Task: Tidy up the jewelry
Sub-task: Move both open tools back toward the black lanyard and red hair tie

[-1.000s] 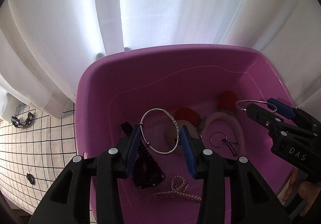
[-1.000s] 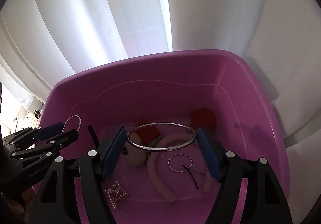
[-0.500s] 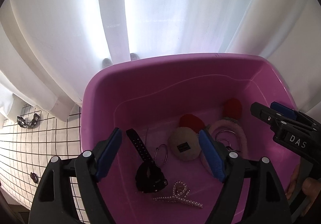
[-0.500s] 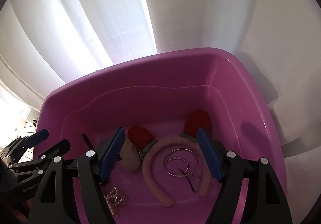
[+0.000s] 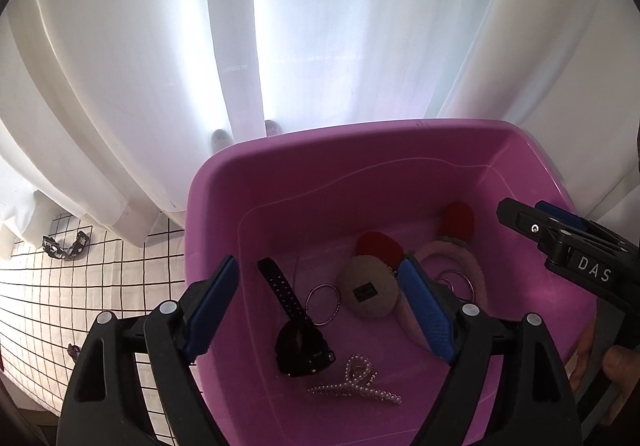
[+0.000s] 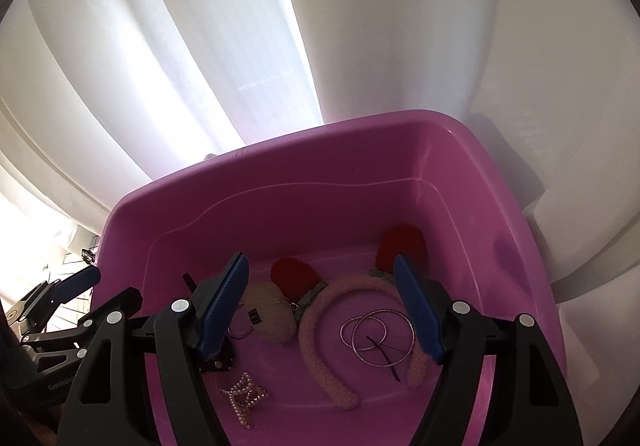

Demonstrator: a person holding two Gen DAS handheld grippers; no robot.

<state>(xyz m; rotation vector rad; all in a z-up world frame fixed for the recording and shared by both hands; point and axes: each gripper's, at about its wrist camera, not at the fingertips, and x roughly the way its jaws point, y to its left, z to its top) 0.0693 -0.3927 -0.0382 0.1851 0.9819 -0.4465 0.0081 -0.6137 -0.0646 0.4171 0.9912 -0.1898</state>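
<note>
A purple plastic tub (image 5: 360, 174) (image 6: 360, 182) holds the jewelry. In the left wrist view a black watch (image 5: 298, 334), a small silver bangle (image 5: 323, 304), a pearl hair claw (image 5: 356, 382), a beige plush charm (image 5: 368, 292) and a fuzzy pink headband with red ears (image 5: 460, 254) lie on its floor. In the right wrist view two silver bangles (image 6: 378, 336) lie inside the headband (image 6: 320, 342). My left gripper (image 5: 320, 310) is open and empty above the tub. My right gripper (image 6: 320, 306) is open and empty above it too.
White curtains (image 5: 280, 46) hang right behind the tub. A white cloth with a black grid (image 5: 60, 294) lies left of the tub, with a dark bracelet (image 5: 64, 248) and a small dark item (image 5: 74, 350) on it.
Both grippers opened and let their silver bangles fall into the tub. Both have since pulled back and up from the tub.
</note>
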